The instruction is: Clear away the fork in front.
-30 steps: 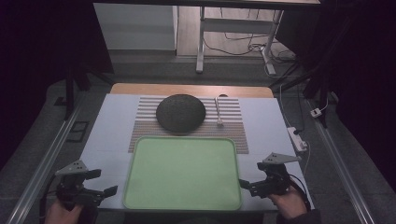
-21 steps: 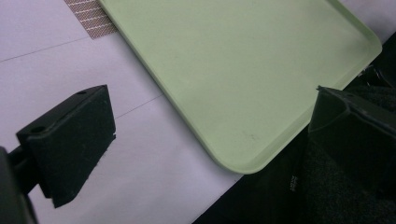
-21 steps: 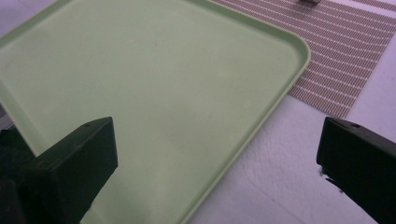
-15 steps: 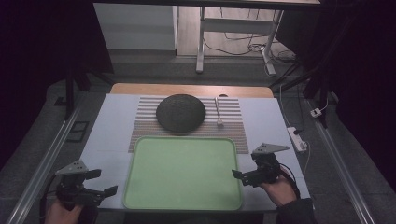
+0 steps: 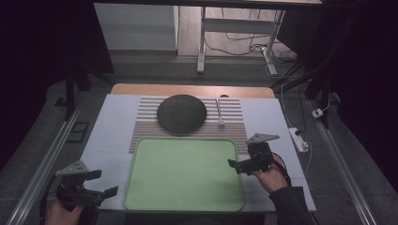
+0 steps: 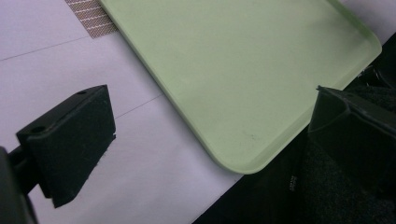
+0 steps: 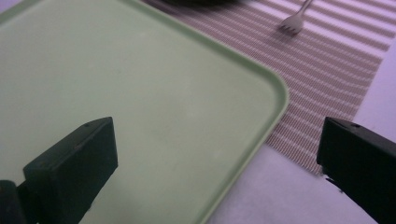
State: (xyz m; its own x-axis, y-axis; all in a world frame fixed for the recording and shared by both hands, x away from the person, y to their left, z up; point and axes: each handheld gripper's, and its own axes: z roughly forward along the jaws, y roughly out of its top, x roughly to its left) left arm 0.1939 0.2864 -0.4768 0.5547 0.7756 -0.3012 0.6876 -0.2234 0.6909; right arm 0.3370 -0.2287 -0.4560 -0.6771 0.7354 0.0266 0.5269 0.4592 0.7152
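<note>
**Both grippers open around the green tray**

The green tray [image 5: 184, 173] lies flat at the table's near edge. The right gripper [image 5: 240, 164] hovers over its right rim, jaws wide apart and empty. The left gripper [image 5: 109, 185] waits beside the left corner, likewise spread.

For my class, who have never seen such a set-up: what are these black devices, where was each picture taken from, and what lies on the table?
A person sits at a table holding one hand-operated pair of tongs in each hand: the left tongs and the right tongs. One picture comes from a camera fixed above, looking down. The other two come from small cameras riding on each pair, looking along its black jaws. On the table lie a green tray, a striped mat, a dark round plate and a fork on the mat. Both tongs stand open and hold nothing; the right one hovers at the tray's far right corner.
</note>
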